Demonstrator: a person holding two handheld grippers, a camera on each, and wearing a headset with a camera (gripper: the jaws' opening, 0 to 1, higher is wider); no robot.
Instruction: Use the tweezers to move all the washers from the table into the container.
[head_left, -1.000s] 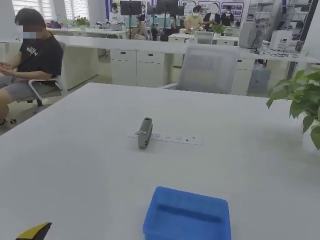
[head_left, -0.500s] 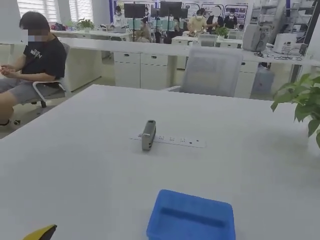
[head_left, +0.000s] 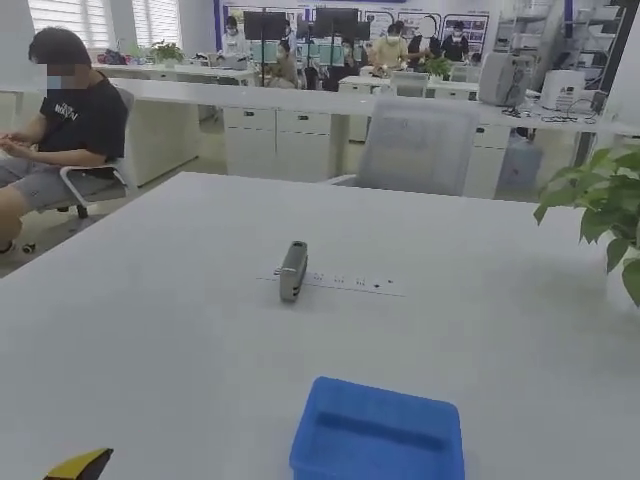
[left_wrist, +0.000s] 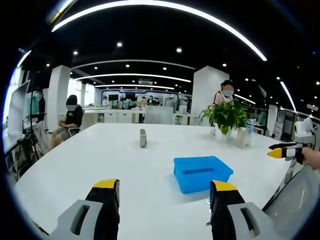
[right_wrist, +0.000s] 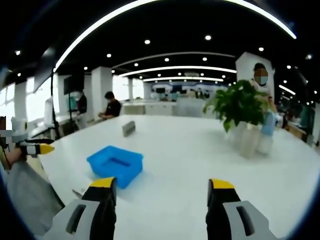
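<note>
Nothing on the table (head_left: 150, 330) has moved in the last second; only the head view drifted, and the blue container (head_left: 378, 440) sits by the near edge as before. The left gripper (left_wrist: 165, 187) and right gripper (right_wrist: 159, 186) hang with jaws spread, empty. The task looks unstarted, and the washers are too small to find.

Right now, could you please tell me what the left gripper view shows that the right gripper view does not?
The left gripper view has the left gripper, fingers open, and the right gripper at its right edge. The right gripper view has the reverse: its own open fingers, with the left gripper at its left edge. Both share the blue container, the grey device, the potted plant and the white table.
</note>
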